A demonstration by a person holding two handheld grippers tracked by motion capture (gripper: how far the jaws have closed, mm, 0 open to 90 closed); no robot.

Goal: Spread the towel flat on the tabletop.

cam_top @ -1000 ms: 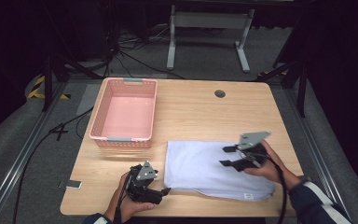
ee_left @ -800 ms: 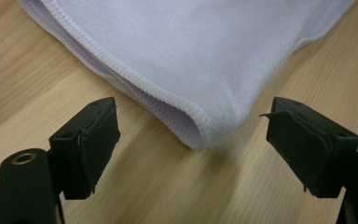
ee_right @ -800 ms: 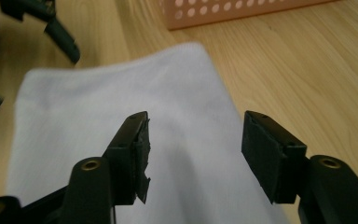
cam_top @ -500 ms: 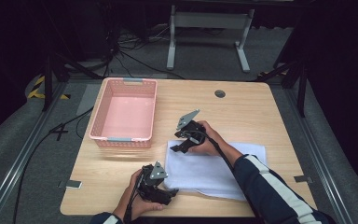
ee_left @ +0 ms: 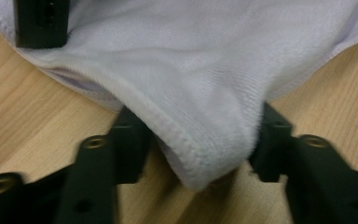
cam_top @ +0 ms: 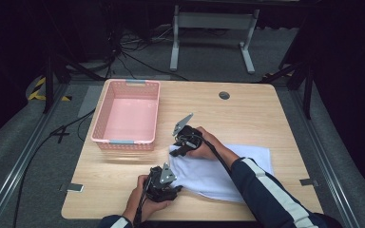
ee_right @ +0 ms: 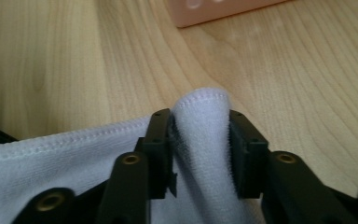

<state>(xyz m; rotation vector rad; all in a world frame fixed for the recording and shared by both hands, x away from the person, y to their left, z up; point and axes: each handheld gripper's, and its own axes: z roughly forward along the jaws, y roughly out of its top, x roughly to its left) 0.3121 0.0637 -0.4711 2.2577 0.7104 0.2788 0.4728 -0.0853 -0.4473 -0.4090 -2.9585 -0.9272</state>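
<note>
**Both hand-held grippers clamped on white towel**

Left hand-held gripper [cam_top: 167,184]: jaws pinched on a folded corner of the white towel [cam_top: 218,173], near the counter's [cam_top: 247,118] front edge. Right hand-held gripper [cam_top: 179,145]: closed tight on the towel's far left corner, lifted slightly off the wood. Pink basket [cam_top: 126,116] just beyond, apart from the cloth.

Both grippers are black: the left gripper [cam_top: 172,186] and the right gripper [cam_top: 177,150] each carry a grey three-cornered plate behind blocky jaws studded with brass-ringed screw holes, and the right sleeve [cam_top: 271,192] is dark with white stripes.
</note>
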